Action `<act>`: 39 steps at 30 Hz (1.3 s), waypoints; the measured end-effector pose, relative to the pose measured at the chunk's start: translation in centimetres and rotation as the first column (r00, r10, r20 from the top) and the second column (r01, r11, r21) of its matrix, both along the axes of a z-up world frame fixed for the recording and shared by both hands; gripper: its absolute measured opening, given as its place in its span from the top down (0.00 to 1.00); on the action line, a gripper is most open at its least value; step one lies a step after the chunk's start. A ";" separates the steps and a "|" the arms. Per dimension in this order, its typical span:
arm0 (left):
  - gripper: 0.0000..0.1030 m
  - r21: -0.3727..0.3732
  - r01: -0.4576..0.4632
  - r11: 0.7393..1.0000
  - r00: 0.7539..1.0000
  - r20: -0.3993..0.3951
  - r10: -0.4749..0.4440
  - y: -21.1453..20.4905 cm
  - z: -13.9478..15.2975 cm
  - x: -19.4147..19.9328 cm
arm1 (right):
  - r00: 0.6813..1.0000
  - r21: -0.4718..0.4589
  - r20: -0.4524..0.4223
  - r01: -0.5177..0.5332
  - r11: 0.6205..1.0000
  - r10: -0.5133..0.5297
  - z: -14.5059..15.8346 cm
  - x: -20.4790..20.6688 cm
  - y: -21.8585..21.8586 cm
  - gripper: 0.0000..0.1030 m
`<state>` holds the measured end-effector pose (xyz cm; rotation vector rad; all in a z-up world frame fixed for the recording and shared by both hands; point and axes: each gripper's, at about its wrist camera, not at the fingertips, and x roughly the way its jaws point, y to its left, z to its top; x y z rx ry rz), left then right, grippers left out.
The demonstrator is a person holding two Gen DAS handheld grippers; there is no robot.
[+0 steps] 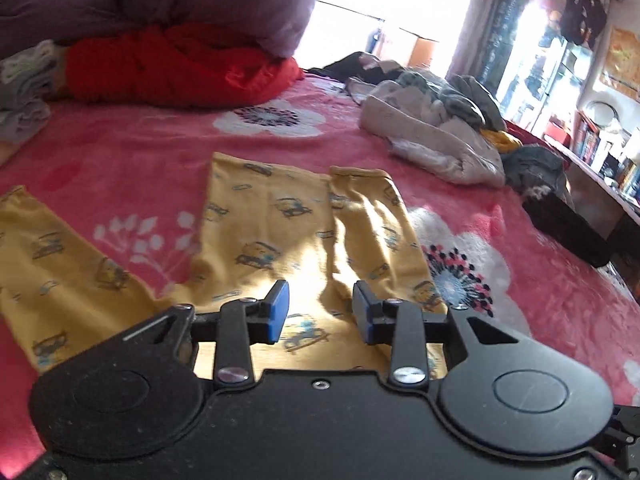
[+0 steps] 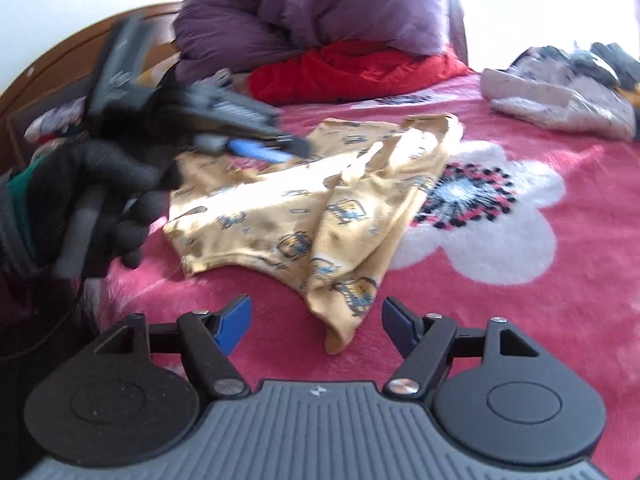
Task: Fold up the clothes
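A yellow child's top with a car print (image 1: 276, 236) lies flat on the pink flowered blanket (image 1: 132, 148). One sleeve is folded over the body on the right; the other spreads out to the left (image 1: 60, 268). My left gripper (image 1: 320, 312) hovers over the top's near part, open and empty. In the right wrist view the top (image 2: 320, 208) lies in the middle, its folded sleeve end reaching towards my right gripper (image 2: 316, 326), which is open and empty just short of it. The left gripper (image 2: 280, 150), held in a black-gloved hand (image 2: 112, 200), hangs over the top's left side.
A pile of unfolded grey and beige clothes (image 1: 444, 136) lies at the far right of the bed. A red quilt (image 1: 180, 64) and purple pillows (image 2: 320, 4) are at the head. A bookshelf (image 1: 604, 148) stands beyond the bed's right edge.
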<state>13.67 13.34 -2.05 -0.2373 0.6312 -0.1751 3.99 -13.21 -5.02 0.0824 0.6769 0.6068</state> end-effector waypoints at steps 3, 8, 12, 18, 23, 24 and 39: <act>0.67 -0.033 -0.116 0.993 0.993 0.003 0.116 4.3 0.1 -1.5 | 0.997 0.065 -0.041 0.073 0.995 -0.071 0.0 0.5 -1.5 0.40; 0.67 -0.166 -0.306 0.938 0.952 -0.050 0.301 12.1 -0.4 -3.9 | 0.983 0.159 -0.102 0.166 0.973 -0.151 0.1 1.1 -3.2 0.55; 0.67 -0.252 -0.371 0.894 0.929 -0.085 0.361 15.5 -0.8 -5.6 | 0.984 0.161 -0.081 0.168 0.973 -0.157 0.6 1.6 -2.6 0.60; 0.67 -0.288 -0.340 0.895 0.940 -0.072 0.333 16.0 -0.6 -6.0 | 0.988 0.231 -0.153 0.049 0.972 -0.014 1.0 7.7 -0.4 0.60; 0.67 -0.313 -0.296 0.902 0.955 -0.065 0.291 15.4 -0.6 -4.3 | 0.968 0.271 -0.246 0.016 0.962 0.053 -0.8 14.6 1.1 0.60; 0.67 -0.314 -0.287 0.905 0.957 -0.065 0.281 15.2 -0.6 -3.9 | 0.963 0.289 -0.261 0.011 0.957 0.068 -1.3 15.9 1.2 0.60; 0.67 -0.311 -0.182 0.933 0.983 -0.093 0.161 13.4 -1.7 1.0 | 0.956 0.446 -0.285 0.064 0.893 0.073 -1.9 29.3 -2.0 0.48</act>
